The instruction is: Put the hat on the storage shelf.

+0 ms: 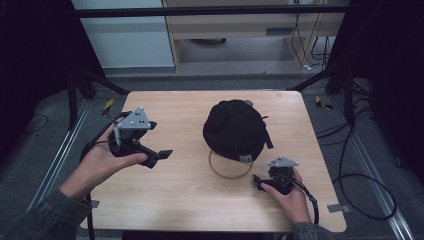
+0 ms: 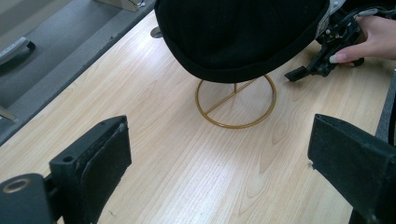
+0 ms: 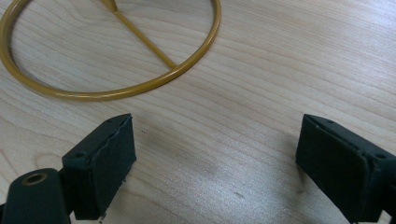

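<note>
A black cap [image 1: 234,129] sits on a gold wire stand whose round base ring [image 1: 230,173] rests on the middle of the wooden table [image 1: 165,200]. My left gripper [image 1: 159,157] is held above the table to the cap's left, open, jaws pointing toward the stand. In the left gripper view its jaws [image 2: 219,163] stand wide apart with nothing between them, facing the cap [image 2: 243,37] and the ring [image 2: 233,126]. My right gripper [image 1: 259,181] rests low near the ring's right side, open. In its own view the jaws [image 3: 215,163] frame bare wood just short of the ring [image 3: 116,93].
The table's right edge lies close to the right hand [image 1: 290,197]. Black frame struts [image 1: 100,82] stand at the far corners. Loose cables [image 1: 370,195] lie on the grey floor at the right, and a metal rail [image 1: 60,155] runs along the left.
</note>
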Tool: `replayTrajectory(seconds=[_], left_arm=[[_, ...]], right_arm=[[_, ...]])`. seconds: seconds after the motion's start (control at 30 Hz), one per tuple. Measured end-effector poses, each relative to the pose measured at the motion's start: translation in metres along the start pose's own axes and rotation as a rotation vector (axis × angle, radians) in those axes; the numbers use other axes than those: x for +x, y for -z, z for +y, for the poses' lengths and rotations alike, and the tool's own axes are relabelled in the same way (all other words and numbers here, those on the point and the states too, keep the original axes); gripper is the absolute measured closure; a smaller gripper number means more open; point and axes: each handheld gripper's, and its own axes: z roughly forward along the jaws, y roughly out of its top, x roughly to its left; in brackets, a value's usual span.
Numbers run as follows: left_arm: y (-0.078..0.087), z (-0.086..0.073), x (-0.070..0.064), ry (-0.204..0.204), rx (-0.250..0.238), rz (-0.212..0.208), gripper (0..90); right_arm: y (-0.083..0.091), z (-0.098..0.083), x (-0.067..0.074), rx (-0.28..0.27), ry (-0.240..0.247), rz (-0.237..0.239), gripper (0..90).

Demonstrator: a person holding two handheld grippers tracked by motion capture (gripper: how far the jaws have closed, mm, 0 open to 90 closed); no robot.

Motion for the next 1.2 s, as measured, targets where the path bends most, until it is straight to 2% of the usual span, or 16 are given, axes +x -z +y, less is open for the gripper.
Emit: replayTrajectory(seconds=[0.17,0.47,0.63,0.97,1.2], left_arm=[[-0.003,-0.007,0.003,0.018,-0.001,0.001,5.6],[-0.015,-0.031,0.012,0.069,0.006,0.009,5.6],[-0.023,-0.045,0.02,0.07,0.03,0.034,5.7],[-0.043,-0.08,0.04,0.113,0.075,0.093,5.8],[-0.054,-0.099,0.043,0.14,0.092,0.098,5.8]], right_arm=[[0.0,0.0,0.0,0.0,-0.003,0.0,12.0],[0.001,-0.001,0.0,0.0,0.001,0.005,12.0],[0.002,-0.002,0.0,0.0,0.002,0.003,11.9],[0.003,-0.003,0.0,0.0,-0.002,0.007,11.9],[0.003,-0.003,0.0,0.0,0.001,0.005,11.9]])
